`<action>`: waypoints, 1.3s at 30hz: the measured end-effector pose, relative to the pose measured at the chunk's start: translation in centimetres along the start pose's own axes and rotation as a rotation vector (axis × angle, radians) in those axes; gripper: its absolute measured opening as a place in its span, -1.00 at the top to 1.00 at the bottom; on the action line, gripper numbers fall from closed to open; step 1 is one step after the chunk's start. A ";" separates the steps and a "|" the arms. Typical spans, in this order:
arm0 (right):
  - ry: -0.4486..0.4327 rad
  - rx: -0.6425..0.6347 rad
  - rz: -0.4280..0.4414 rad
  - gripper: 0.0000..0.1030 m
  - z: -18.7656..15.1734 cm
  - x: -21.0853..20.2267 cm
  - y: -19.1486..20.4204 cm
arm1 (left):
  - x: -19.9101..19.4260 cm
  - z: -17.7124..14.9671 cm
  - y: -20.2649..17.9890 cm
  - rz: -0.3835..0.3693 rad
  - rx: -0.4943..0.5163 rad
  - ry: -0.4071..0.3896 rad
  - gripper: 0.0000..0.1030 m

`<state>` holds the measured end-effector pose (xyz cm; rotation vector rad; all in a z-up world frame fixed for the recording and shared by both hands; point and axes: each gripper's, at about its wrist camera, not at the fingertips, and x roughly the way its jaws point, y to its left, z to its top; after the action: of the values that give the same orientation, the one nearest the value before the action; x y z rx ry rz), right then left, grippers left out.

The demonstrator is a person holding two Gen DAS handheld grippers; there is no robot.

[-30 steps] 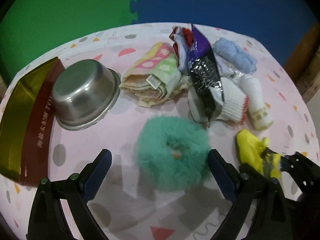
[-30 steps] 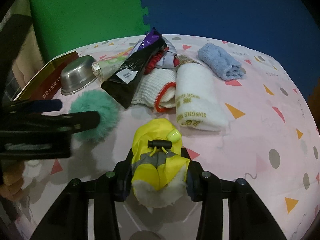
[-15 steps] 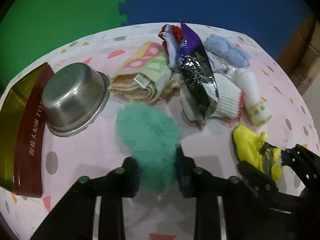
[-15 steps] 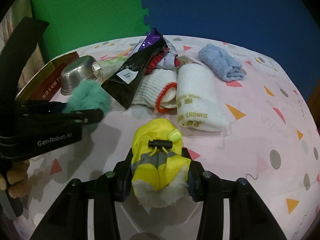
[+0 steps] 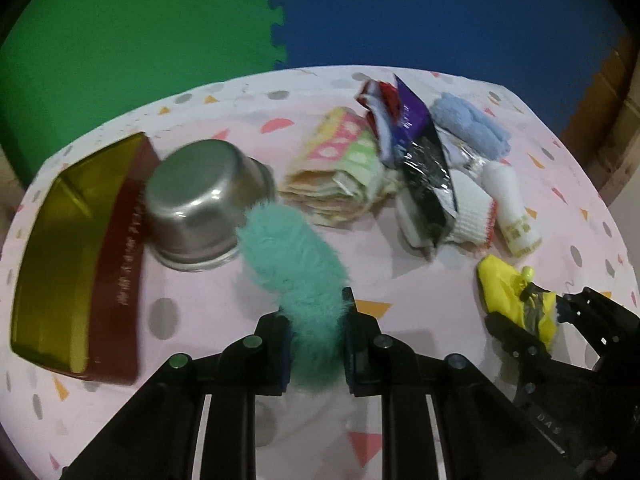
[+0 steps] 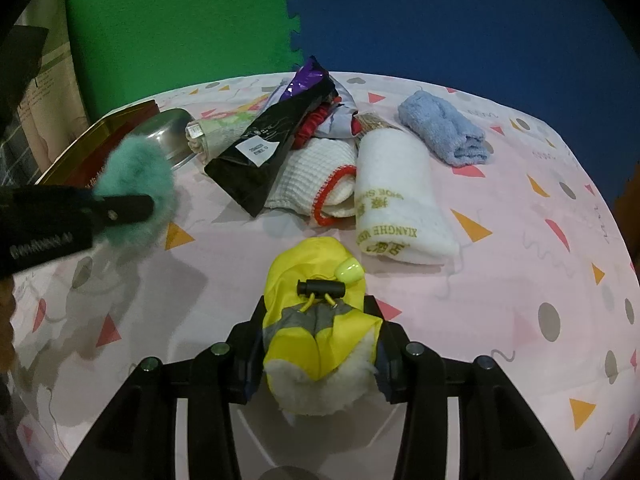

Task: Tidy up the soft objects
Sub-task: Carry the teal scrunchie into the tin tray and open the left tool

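The left gripper (image 5: 316, 334), its jaws closing, pinches a fluffy teal scrunchie (image 5: 294, 268) lifted off the pink patterned tablecloth (image 6: 520, 240), just beside an upturned steel bowl (image 5: 200, 204) and a red-and-gold box (image 5: 76, 256) at the table's left edge. The right gripper (image 6: 318, 340) clamps a yellow drawstring pouch (image 6: 316, 296) on open cloth near the front edge. Rolled towels (image 6: 394, 200) and a black foil packet (image 6: 264, 152) crowd the far side, before green and blue foam walls.

Green and blue foam-mat wall (image 5: 360, 20) behind patterned table (image 5: 440, 288).
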<state>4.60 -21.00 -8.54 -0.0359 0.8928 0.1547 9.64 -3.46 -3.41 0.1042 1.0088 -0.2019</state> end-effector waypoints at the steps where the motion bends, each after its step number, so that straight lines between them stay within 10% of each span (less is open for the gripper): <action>1: 0.001 0.000 0.000 0.12 0.0 0.0 0.0 | -0.3 0.1 0.3 0.004 -0.002 -0.008 0.66; 23: 0.010 -0.016 -0.029 0.12 0.2 0.3 0.3 | -3.3 2.5 12.3 0.157 -0.222 -0.098 0.66; 39: 0.014 -0.018 -0.044 0.12 0.1 0.3 0.6 | -0.3 0.9 19.4 0.289 -0.349 -0.003 0.56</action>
<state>4.82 -20.39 -8.68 -0.0735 0.9035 0.1213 14.44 15.35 -2.83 -0.0685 0.9995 0.2382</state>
